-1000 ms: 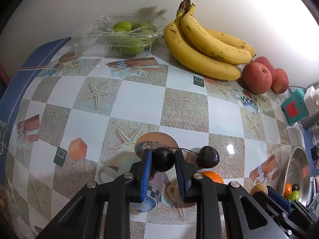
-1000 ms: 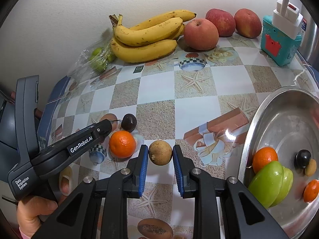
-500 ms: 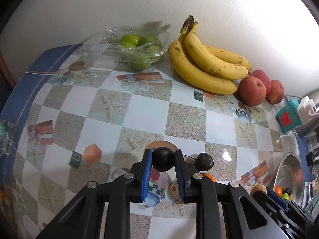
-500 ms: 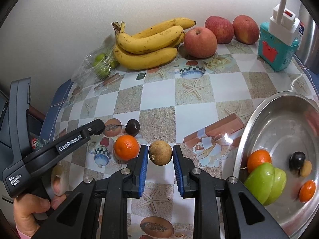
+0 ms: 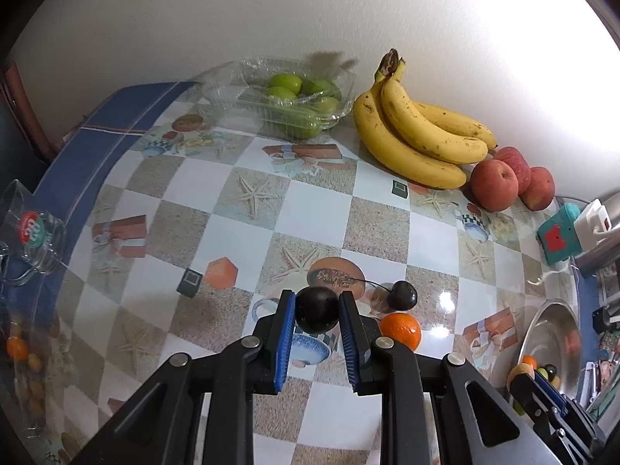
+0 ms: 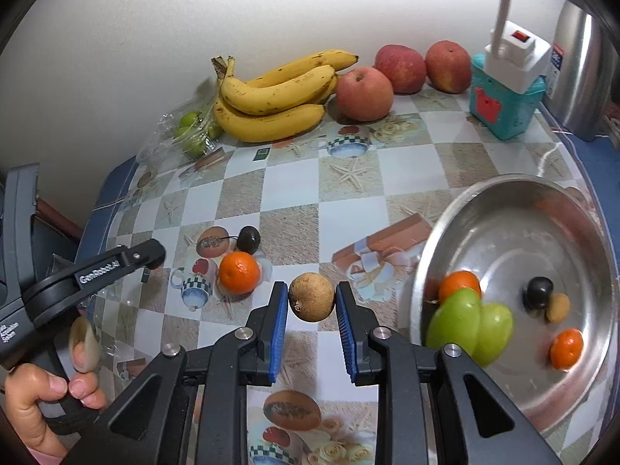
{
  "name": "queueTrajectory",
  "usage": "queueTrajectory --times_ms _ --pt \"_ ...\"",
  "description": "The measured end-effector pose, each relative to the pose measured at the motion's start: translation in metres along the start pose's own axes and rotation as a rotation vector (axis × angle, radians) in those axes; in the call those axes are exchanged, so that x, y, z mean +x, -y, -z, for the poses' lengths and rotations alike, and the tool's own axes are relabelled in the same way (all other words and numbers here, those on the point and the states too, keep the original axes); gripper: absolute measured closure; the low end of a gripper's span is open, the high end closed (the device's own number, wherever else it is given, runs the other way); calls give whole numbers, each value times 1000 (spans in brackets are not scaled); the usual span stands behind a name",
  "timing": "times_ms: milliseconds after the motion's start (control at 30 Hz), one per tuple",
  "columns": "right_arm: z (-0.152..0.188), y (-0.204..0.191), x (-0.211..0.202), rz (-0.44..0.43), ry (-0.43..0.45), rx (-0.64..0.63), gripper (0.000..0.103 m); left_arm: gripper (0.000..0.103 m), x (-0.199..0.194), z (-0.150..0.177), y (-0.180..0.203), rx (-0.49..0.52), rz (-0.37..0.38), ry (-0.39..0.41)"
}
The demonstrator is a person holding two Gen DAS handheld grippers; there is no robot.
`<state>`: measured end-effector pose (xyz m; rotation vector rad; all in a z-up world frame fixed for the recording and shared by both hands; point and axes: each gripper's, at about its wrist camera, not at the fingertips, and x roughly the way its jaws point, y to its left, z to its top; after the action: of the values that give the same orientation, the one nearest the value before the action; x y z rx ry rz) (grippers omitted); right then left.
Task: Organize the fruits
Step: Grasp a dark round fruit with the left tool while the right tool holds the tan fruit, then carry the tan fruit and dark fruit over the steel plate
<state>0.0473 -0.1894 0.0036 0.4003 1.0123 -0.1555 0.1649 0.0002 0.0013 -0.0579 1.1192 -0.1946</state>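
My left gripper (image 5: pixel 316 308) is shut on a dark cherry (image 5: pixel 316 309) and holds it above the table. A second dark cherry (image 5: pixel 403 295) and a tangerine (image 5: pixel 400 330) lie on the table just right of it. My right gripper (image 6: pixel 312 302) is shut on a small brown round fruit (image 6: pixel 311 302), held above the table left of the steel bowl (image 6: pixel 573 228). The bowl holds a green apple (image 6: pixel 469 325), two tangerines, a dark cherry and a small brown fruit.
Bananas (image 5: pixel 414 135), three red apples (image 5: pixel 494 184) and a clear box of green fruit (image 5: pixel 294 100) line the wall. A teal box with a white plug (image 6: pixel 503 89) and a steel kettle (image 6: pixel 581 66) stand at the back right. A glass mug (image 5: pixel 31 232) stands at the left edge.
Both grippers have risen from the table with their fruits. The right gripper has swung toward the bowl, which now shows larger and nearer.
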Motion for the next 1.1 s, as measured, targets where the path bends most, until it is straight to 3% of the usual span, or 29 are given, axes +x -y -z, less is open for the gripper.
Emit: queueTrajectory --times_ms 200,433,567,767,1100 --pt "-1 12 -10 12 8 27 77 78 -17 4 13 32 -6 26" --pt "0 57 -10 83 -17 122 77 78 -25 18 54 111 26 17" --pt "0 84 -18 27 0 198 77 78 -25 33 88 182 61 -2" --pt "0 101 -30 22 14 228 77 78 -29 53 140 299 103 -9" --pt "-1 111 -34 -56 28 279 77 78 -27 64 162 357 99 -21"
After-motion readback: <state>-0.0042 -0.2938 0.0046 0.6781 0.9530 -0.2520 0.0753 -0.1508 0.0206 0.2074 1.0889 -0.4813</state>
